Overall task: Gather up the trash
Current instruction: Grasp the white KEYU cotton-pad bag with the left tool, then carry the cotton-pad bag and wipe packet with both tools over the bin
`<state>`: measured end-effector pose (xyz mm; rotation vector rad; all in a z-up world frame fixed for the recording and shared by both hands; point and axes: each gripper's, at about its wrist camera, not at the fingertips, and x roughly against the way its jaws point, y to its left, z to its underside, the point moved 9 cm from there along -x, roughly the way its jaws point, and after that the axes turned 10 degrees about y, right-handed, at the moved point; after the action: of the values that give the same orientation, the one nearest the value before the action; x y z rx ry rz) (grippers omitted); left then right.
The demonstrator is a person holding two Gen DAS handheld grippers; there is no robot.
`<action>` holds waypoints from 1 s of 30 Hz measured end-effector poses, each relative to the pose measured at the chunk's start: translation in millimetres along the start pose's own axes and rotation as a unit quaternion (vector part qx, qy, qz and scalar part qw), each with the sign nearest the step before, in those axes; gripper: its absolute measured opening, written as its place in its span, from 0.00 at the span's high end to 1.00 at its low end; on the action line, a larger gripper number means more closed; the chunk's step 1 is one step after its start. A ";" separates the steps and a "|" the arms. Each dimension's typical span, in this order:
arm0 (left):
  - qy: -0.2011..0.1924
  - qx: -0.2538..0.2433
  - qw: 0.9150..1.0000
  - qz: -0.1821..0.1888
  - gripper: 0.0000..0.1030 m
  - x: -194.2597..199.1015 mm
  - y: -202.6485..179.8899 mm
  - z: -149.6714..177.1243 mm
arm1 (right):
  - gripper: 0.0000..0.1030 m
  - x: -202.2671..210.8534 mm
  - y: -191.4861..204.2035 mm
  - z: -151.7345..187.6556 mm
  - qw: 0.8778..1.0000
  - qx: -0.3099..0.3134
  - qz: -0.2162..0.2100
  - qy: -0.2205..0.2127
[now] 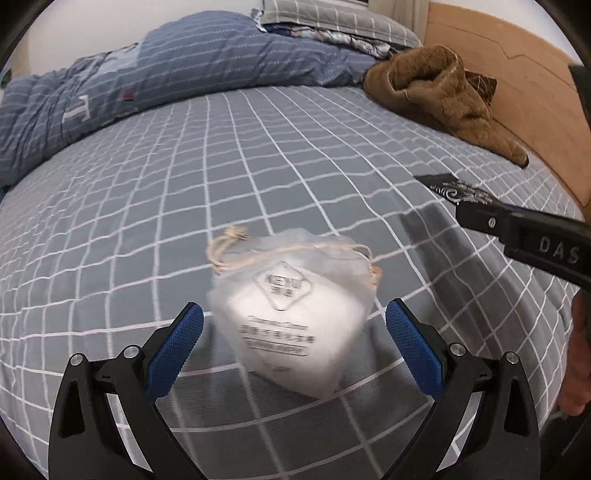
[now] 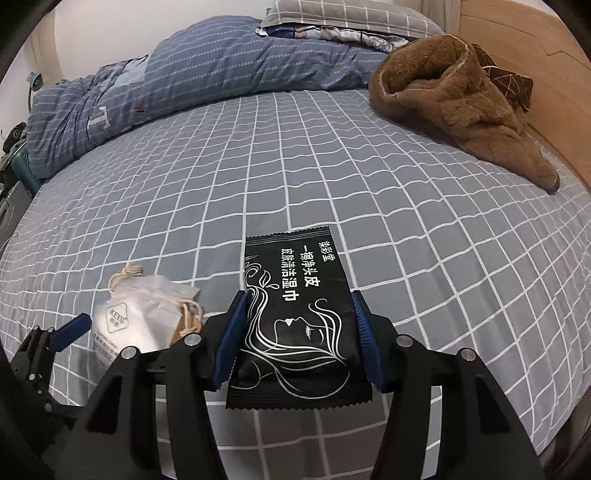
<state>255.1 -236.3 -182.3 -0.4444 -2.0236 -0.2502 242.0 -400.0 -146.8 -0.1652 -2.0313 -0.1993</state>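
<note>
A white packaged face mask (image 1: pixel 291 314) with beige ear loops lies on the grey checked bed sheet (image 1: pixel 258 166). My left gripper (image 1: pixel 294 332) is open, its blue pads on either side of the mask, not touching it. My right gripper (image 2: pixel 297 332) is shut on a black wet-wipe packet (image 2: pixel 295 314) with white lettering and holds it just above the sheet. In the left wrist view the packet (image 1: pixel 458 192) and the right gripper (image 1: pixel 476 216) show at the right. In the right wrist view the mask (image 2: pixel 144 325) lies at lower left beside the left gripper's fingertips (image 2: pixel 70 328).
A blue striped duvet (image 1: pixel 184 74) is bunched along the far side of the bed. A brown fleece garment (image 1: pixel 439 96) lies at the far right by the wooden headboard (image 1: pixel 517 74). A checked pillow (image 2: pixel 351 18) sits at the back.
</note>
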 end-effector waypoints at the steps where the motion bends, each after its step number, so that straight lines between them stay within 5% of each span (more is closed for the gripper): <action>1: 0.002 0.000 1.000 -0.004 0.06 -3.3 -1.7 0.4 | 0.48 -0.3 -0.5 -0.5 1.000 0.001 0.000 0.000; 13: 0.010 0.019 1.000 -0.009 0.42 -15.6 3.8 3.9 | 0.48 -0.5 8.2 -1.5 1.000 0.014 0.003 -0.002; 30: -0.023 0.070 0.997 -0.036 0.43 38.1 53.7 18.5 | 0.48 28.4 49.7 8.3 0.998 0.047 0.000 -0.034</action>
<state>246.2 -172.9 -158.1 -0.2907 -2.0884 -0.1417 232.1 -348.8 -121.7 -0.1149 -2.1027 -0.1001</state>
